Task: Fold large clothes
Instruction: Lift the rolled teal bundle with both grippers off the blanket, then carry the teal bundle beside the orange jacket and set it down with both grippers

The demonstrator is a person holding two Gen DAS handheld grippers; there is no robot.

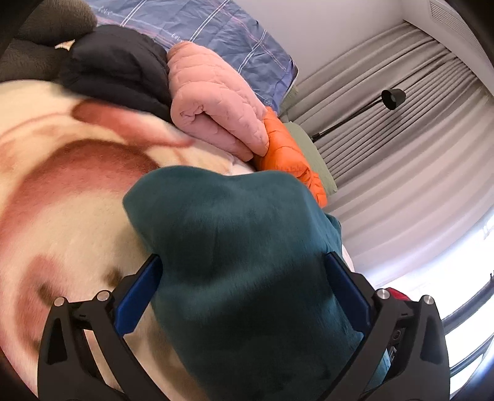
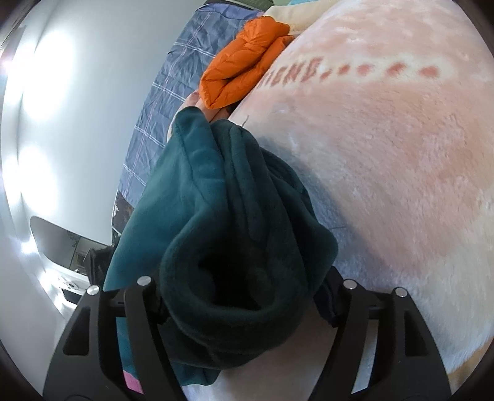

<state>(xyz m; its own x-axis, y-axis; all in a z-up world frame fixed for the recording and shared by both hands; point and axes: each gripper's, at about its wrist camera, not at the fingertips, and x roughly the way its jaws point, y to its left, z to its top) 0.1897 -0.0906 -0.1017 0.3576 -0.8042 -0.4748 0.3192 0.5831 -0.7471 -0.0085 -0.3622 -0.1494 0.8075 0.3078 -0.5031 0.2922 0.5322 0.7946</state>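
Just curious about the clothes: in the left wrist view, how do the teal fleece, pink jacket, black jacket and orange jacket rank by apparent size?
1. Teal fleece, though nearest the camera.
2. Pink jacket and black jacket: too alike to rank.
3. Orange jacket, partly hidden.

1. Your fleece garment (image 1: 247,262) is dark teal, unpatterned.
2. The blanket (image 2: 386,185) under it is cream with pinkish-red patches and lettering.
3. Beside it you have orange (image 1: 287,154), pink (image 1: 216,101) and black (image 1: 117,68) jackets.
4. The bedsheet (image 1: 216,27) is blue with pale stripes.
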